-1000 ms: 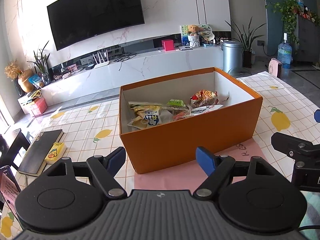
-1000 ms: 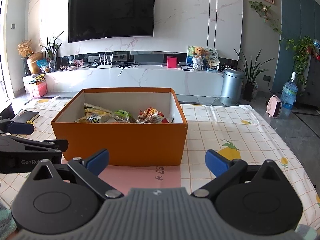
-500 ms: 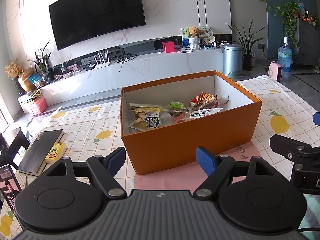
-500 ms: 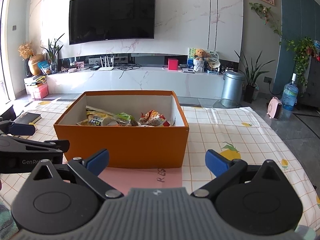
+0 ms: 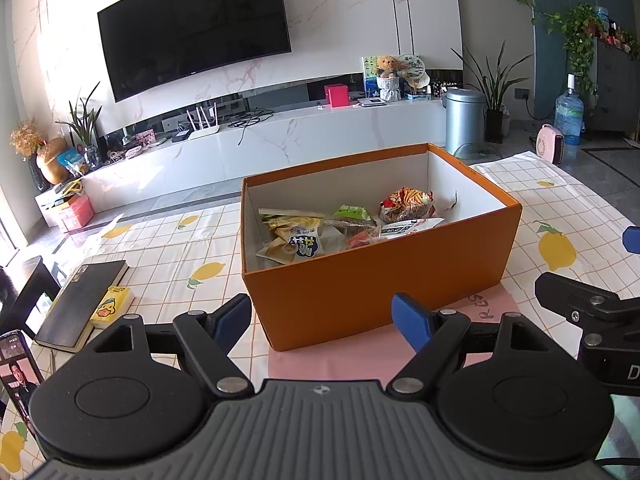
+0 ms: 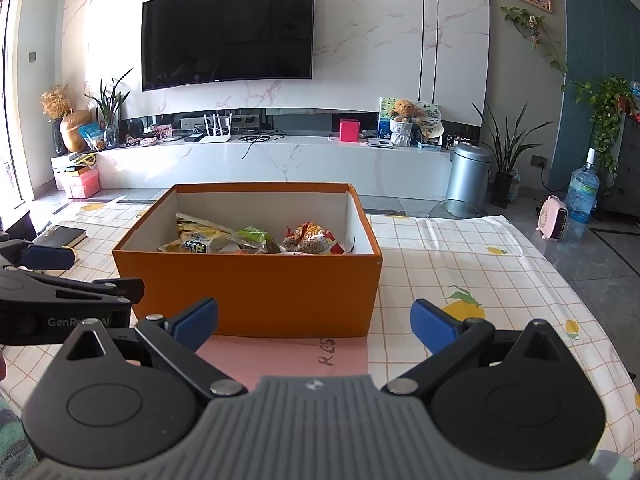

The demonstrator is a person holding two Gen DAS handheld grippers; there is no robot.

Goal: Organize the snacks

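Note:
An open orange box (image 5: 376, 300) (image 6: 256, 296) stands on a pink sheet on the table. Inside lie several snack packets (image 5: 344, 224) (image 6: 256, 240): a yellow bag, a green packet and a red-orange bag. My left gripper (image 5: 322, 316) is open and empty, just in front of the box's near left corner. My right gripper (image 6: 314, 320) is open and empty, in front of the box's near wall. Each gripper shows at the edge of the other's view.
A black book (image 5: 82, 300) with a yellow tissue pack (image 5: 112, 306) lies at the table's left. A phone (image 5: 18, 368) stands at the near left edge. The lemon-print tablecloth (image 6: 480, 280) spreads right of the box. A pink sheet (image 6: 280, 356) lies under the box.
Both grippers have drawn back and risen slightly from the box, so it looks a little smaller and lower. Both stay open. The snacks have not moved.

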